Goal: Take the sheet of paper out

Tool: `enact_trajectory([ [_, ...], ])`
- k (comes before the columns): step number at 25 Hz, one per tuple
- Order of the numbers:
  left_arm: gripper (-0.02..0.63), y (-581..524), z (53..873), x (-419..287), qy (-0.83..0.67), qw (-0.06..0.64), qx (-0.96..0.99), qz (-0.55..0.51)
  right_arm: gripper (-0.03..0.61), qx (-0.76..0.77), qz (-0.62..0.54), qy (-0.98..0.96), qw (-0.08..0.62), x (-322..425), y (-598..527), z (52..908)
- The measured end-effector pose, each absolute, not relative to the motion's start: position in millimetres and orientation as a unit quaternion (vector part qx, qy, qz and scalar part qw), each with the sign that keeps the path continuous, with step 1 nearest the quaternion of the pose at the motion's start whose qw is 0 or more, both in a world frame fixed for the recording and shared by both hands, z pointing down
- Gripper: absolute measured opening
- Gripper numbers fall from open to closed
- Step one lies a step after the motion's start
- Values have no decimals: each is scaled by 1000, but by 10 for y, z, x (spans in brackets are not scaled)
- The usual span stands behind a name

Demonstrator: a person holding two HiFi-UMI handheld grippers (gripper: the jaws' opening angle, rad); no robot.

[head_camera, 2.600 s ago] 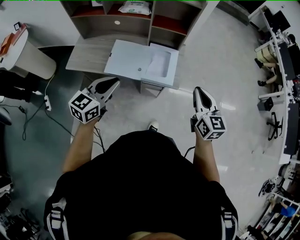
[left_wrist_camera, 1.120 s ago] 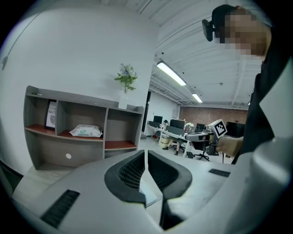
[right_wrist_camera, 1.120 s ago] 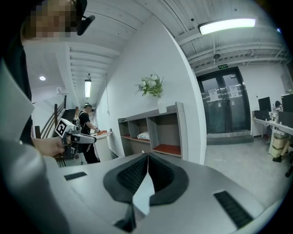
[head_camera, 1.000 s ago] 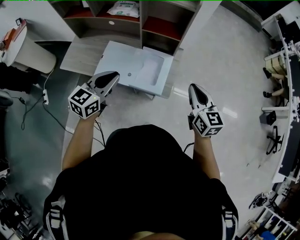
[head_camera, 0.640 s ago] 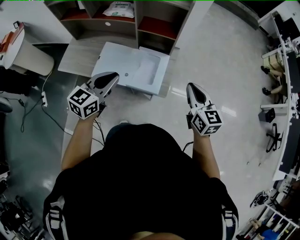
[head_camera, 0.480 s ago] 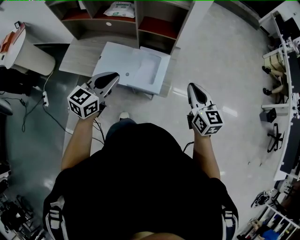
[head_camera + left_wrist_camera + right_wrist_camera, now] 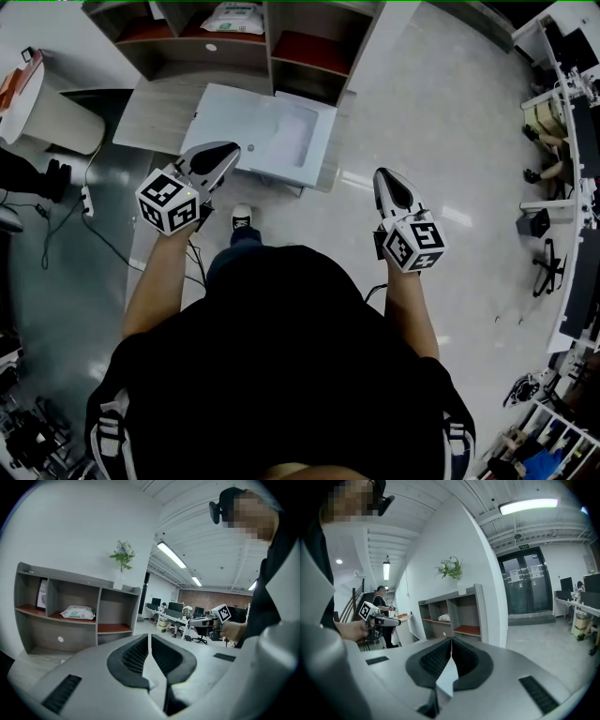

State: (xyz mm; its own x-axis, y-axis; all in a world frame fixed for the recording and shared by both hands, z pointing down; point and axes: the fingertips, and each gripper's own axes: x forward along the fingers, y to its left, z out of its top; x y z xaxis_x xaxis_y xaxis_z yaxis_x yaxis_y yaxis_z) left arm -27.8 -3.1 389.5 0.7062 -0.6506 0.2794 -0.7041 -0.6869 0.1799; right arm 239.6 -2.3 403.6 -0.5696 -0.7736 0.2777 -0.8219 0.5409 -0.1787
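A white printer sits on a low wooden table ahead of me, its lid raised. A white sheet of paper lies in its open right part. My left gripper hovers level over the printer's near edge, jaws shut and empty; its pads meet in the left gripper view. My right gripper hangs over bare floor to the right of the table, apart from the printer. Its jaws are also shut with nothing between them.
A grey shelf unit with a white packet stands behind the table. A vase of flowers tops it. A white bin and a floor cable lie left. Desks and chairs line the right.
The table and printer have drawn a little closer and lower in the head view. One shoe now shows on the floor below the table. Both grippers keep their pose and stay shut.
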Motion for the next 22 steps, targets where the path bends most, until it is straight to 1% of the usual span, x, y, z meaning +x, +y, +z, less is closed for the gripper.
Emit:
enact_trajectory([
  [22,40,-373,3960,-489,-357,149,917,97,14,483,154,-857,95,2247,-268,4090],
])
